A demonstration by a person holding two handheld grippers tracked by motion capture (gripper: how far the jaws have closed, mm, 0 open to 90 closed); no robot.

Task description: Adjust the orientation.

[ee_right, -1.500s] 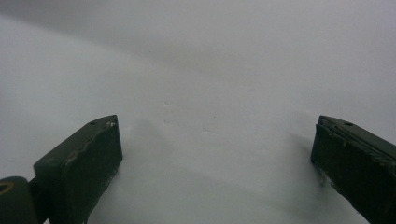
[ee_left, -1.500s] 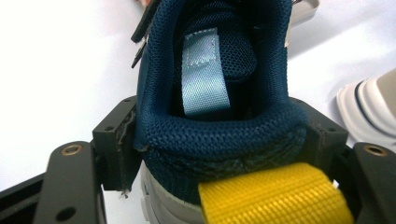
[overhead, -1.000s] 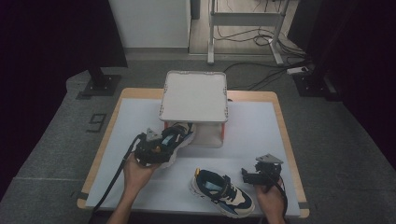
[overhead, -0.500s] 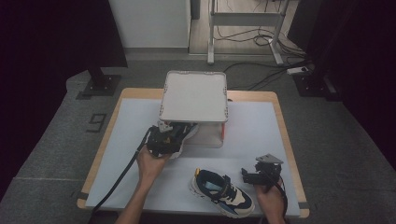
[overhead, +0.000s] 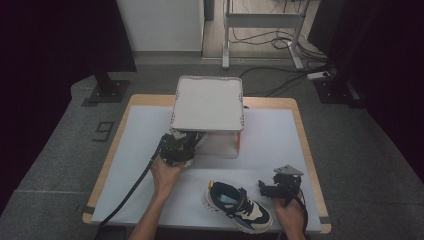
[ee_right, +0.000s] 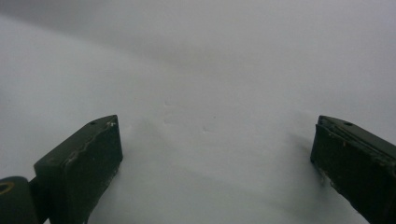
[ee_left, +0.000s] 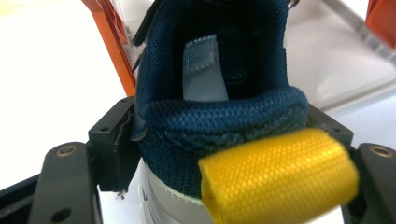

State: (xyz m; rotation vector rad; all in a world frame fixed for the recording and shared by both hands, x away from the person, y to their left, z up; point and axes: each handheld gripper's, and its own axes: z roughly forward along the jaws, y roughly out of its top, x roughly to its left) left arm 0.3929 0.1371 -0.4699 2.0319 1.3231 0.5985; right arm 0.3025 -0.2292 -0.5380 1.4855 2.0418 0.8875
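Left gripper (overhead: 176, 149) is clamped on the heel of a navy shoe (ee_left: 219, 107). In the left gripper view the jaws press both sides of the padded collar, with a yellow pull loop (ee_left: 280, 177) sticking back toward the camera. The shoe's toe points into the open side of a box (overhead: 207, 107), between orange frame bars (ee_left: 114, 46) and over a grey tray floor (ee_left: 327, 60).

High view: the box sits at the middle of the table's far edge, pale lid on top. The left hand (overhead: 166, 172) reaches in from the near edge, forearm angled forward, with the gripper right at the box's near-left corner. The held shoe is mostly hidden under the lid there.

A second shoe (overhead: 237, 207) lies on the white table (overhead: 140, 130) by the near edge, right of centre, navy with a pale sole and yellow heel tab, toe toward the right.

Right gripper (overhead: 280, 182) is just right of that shoe, near the near-right corner, held from below by the right hand (overhead: 290, 215). In the right gripper view its jaws stand wide apart over the bare white surface, with nothing between them.
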